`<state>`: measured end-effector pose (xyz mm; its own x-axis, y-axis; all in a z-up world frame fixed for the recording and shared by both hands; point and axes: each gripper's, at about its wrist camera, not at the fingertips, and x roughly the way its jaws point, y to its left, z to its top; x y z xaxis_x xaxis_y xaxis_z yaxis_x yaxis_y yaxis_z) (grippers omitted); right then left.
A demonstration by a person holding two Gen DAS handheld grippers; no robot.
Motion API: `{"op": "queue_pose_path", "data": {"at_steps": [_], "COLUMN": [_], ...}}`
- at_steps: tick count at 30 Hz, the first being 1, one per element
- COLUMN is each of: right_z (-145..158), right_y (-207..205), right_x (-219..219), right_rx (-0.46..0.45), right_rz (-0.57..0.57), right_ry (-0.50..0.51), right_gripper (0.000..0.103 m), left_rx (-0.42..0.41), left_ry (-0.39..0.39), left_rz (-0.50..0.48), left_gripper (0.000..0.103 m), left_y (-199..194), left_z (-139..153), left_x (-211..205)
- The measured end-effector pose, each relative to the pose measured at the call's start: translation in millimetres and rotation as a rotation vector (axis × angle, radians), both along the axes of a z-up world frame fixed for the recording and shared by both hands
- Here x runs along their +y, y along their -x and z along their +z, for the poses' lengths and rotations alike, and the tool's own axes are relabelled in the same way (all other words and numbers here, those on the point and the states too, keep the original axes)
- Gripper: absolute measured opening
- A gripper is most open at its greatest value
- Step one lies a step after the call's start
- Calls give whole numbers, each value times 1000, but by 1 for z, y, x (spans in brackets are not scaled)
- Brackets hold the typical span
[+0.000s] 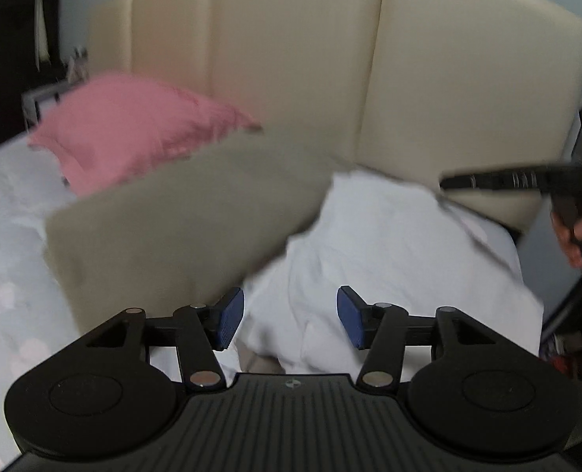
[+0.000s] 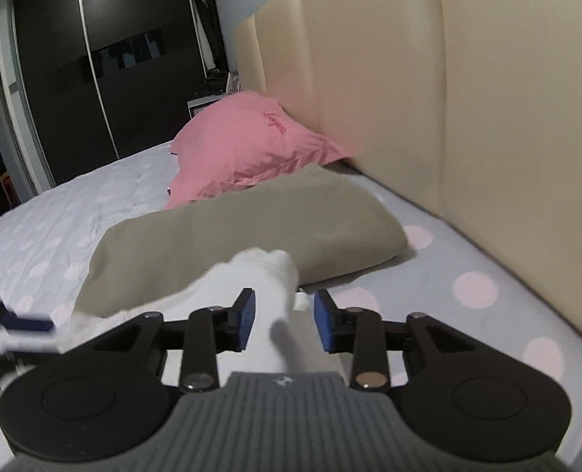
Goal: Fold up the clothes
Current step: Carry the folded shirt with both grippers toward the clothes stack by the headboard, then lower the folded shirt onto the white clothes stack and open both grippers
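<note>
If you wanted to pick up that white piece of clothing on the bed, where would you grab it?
Grip the raised fold of the white garment that sticks up between the right gripper's open fingers, coming from the near side. It stands proud of the bed, so both fingers fit around it.

Both wrist cameras look low and close across the bed toward the headboard [image 1: 369, 78], sharing the pink pillow [image 2: 251, 145]

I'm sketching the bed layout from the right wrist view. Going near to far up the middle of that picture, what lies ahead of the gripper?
right gripper with the white garment between its open fingers → khaki pillow → pink pillow → dark wardrobe.
</note>
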<state>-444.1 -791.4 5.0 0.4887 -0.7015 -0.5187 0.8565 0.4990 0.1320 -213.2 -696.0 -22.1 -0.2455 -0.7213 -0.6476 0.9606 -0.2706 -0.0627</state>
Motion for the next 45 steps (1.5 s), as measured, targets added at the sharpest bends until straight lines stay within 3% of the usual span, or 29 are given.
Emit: {"op": "queue_pose_path", "data": {"at_steps": [1,3,4,7,10,15,21,25,27,28,32,35,38,42,45], "right_z": [-1,-5,-9,-29,-50,-82,-98,-79,-64,-58,-46,-54,-69,-101,-106], "right_y": [-1,-5,-9,-18,-24,-36,-24,-20,-13,-9,13,30,43,51,49], "right_x": [5,15,17,9,-11,-38,-52,-33,-14,-2,44,71,92,94,92], "right_rx": [13,38,50,55,44,53,-19,-23,-23,-18,0,-15,-14,11,29], "right_rz": [12,33,39,25,-17,-29,-46,-27,-17,-14,-17,-36,-61,-87,-94], "right_ry": [12,33,42,15,-28,-88,-136,-86,-47,-21,52,48,34,-28,-48], "right_gripper": [34,12,10,10,10,10,9,13,22,25,32,39,40,30,30], "left_rx": [-10,-29,-39,-67,-82,-9,22,46,67,76,75,17,-47,-100,-124], "left_ry": [12,35,47,66,4,-75,-61,-47,-29,-10,44,41,24,10,4], "left_rz": [-6,-17,-23,-30,10,40,18,35,37,26,-61,-114,-150,-174,-176], "left_gripper": [47,39,37,33,32,32,33,34,45,50,50,46,38,35,35], "left_y": [3,8,11,18,19,0,-8,-6,-1,3,31,53,64,62,60], "left_z": [1,2,2,0,-22,-51,-55,-40,-28,-22,-9,-14,-29,-39,-44], "left_x": [2,5,7,7,-12,-43,-34,-24,-15,-9,7,13,22,28,31]}}
